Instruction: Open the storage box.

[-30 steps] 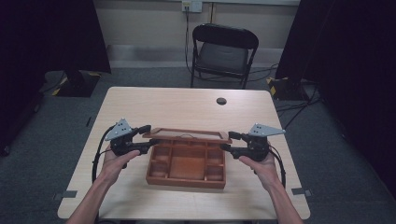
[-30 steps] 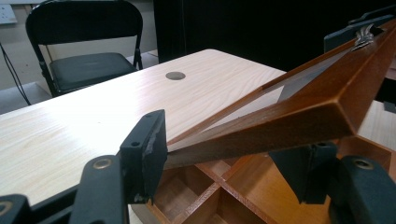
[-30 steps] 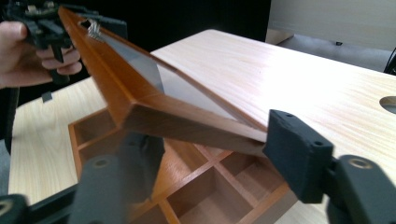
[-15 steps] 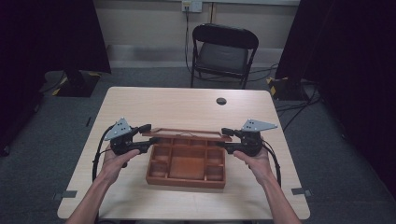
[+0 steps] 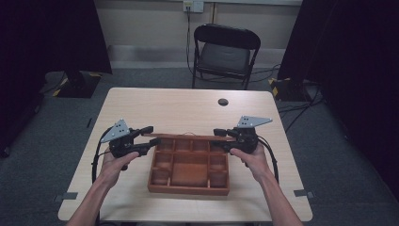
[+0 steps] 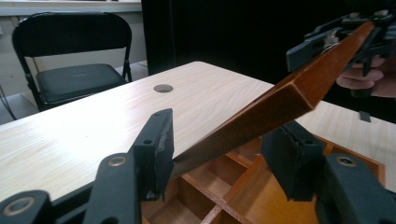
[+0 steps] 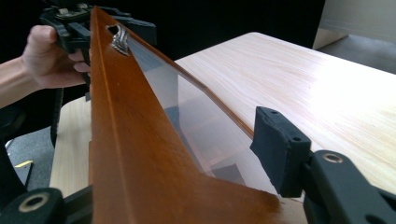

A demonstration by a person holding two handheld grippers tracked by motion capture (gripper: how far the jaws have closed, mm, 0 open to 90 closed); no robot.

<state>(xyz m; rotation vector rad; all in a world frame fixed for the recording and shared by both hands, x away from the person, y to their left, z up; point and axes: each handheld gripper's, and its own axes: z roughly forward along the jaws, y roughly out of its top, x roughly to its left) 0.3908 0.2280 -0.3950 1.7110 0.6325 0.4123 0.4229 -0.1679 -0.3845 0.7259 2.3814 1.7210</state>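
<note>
the worktop (image 5: 141, 108) carries the wooden tray (image 5: 189, 169) at six o'clock. its glass lid (image 5: 188, 137) hangs over the tray's far edge. my left gripper (image 5: 147, 139) is clenched on one end; my right gripper's (image 5: 221, 138) jaws have been closing round the other, grip uncertain. uneven hands, forearms low, could let it slip.

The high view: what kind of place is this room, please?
Probably a recording studio or lab: black curtains beside a pale wooden table, cables on grey carpet, and one black folding chair.
</note>
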